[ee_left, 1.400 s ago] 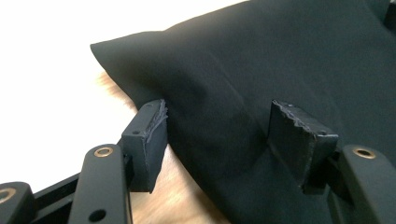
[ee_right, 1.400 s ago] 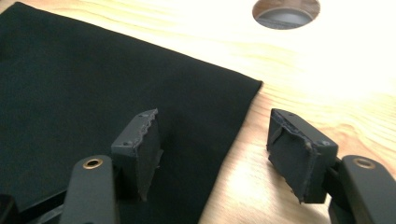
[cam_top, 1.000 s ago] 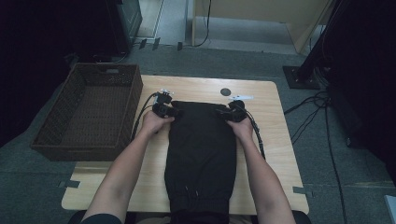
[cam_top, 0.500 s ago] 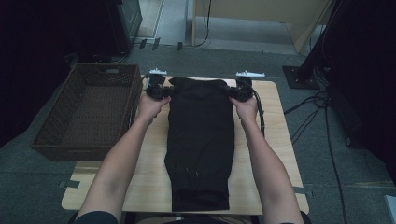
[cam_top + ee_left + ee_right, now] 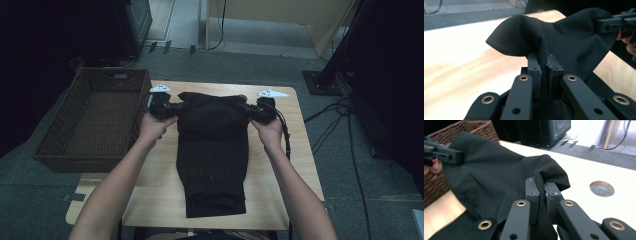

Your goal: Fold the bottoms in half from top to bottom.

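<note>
You hold both far corners of the cloth [image 5: 212, 145], left gripper [image 5: 172, 107] and right gripper [image 5: 248, 108] clamped on it, so it folds evenly.

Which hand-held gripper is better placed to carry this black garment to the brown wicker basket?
Left hand-held gripper: shut on black cloth garment, right beside the brown wicker basket.

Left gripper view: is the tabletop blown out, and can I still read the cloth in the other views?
Left gripper view: the table glares pale and soft, far edge blurred. Right gripper view: folds of the black garment read clearly; tabletop again overexposed. High view: dim surroundings, garment nearly featureless black.
</note>
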